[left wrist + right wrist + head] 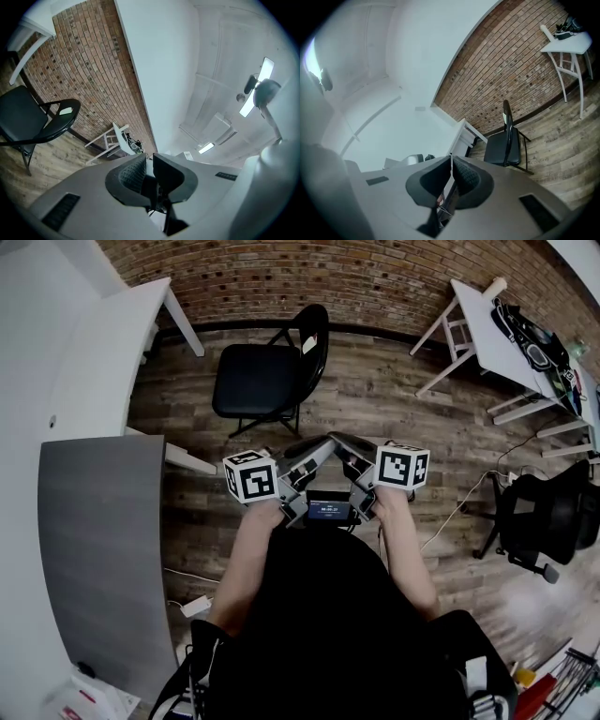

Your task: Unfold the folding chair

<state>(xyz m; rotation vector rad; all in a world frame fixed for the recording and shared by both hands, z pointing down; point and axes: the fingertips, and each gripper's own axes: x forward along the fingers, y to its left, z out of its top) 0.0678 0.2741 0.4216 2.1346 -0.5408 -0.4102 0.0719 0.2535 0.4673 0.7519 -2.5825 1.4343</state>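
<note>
on the far left a white table [103,324] stands by the brick wall [309,277], and nearer to the person there is a grey table top [103,549]. the folding chair [258,381] stands open on the wood floor [375,399], a bit left of the middle. its black seat is flat and its back is up, with the back on the right side. it is well apart from both grippers, and nothing touches it.

the person holds the 2 grippers close to the body, side by side, with the tips leaning in toward each other. the left gripper [317,446] points level, and its jaws are pressed together with nothing between them. a small dark screen [328,509] sits between the 2 hands. the right gripper [345,443] tips down a little, and its jaws are closed too, pad against pad, with nothing pinched.

on the right, another white table [487,334] holds some dark things. a black office chair [548,517] stands near the right edge, and a white cable [459,507] lies on the floor beside it.
</note>
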